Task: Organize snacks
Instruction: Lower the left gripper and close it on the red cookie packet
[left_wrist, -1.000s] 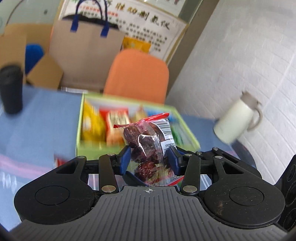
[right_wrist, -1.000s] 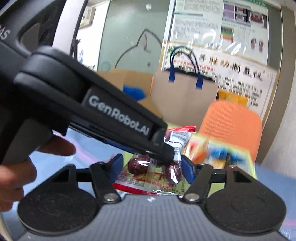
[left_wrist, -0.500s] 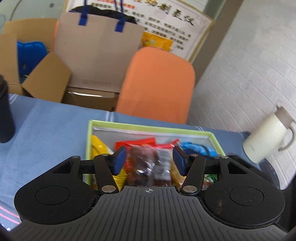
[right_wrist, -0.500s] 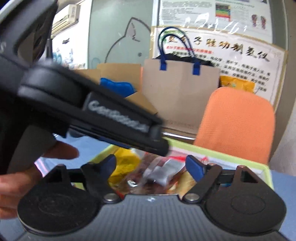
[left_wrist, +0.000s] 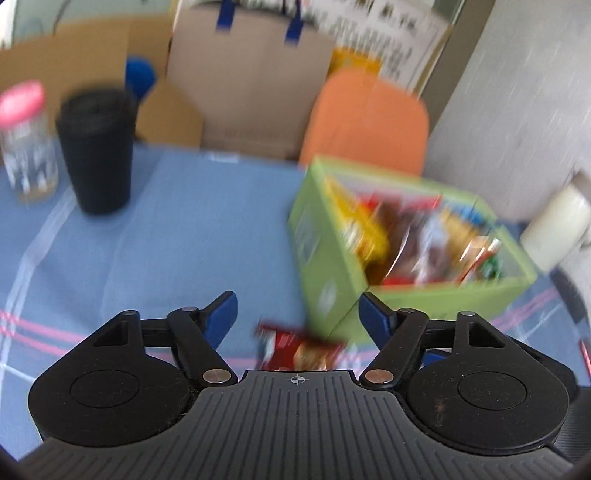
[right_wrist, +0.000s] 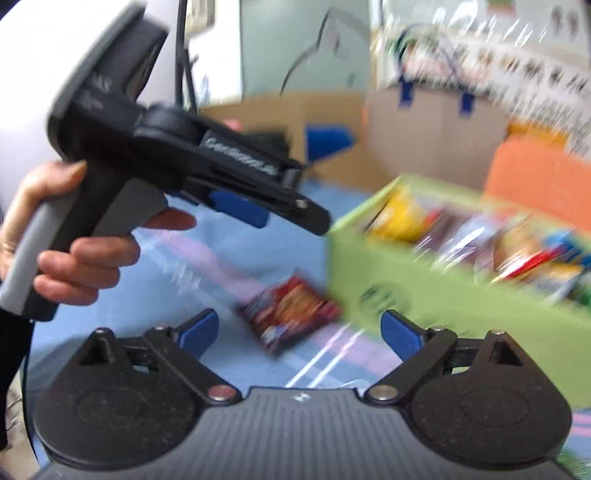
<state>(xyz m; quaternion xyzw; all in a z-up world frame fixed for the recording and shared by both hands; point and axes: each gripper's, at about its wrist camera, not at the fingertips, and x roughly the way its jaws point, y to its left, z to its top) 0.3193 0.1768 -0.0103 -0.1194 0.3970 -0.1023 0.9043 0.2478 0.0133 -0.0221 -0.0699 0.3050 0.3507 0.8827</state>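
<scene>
Red snack packet (right_wrist: 288, 314) flat on worktop (left_wrist: 184, 229) beside green snack box (left_wrist: 332, 266); black cup (left_wrist: 96, 151), jar (left_wrist: 26, 140) well left. Both grippers (left_wrist: 297, 314) (right_wrist: 299, 332) opening, fingers empty; date packs held 1 s ago now in box.

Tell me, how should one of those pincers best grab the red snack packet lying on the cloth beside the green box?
Probably from above, pinching across the red snack packet's narrow width near its middle. It lies flat and skewed on the blue tablecloth, close to the green box, so approach from its open side.
</scene>
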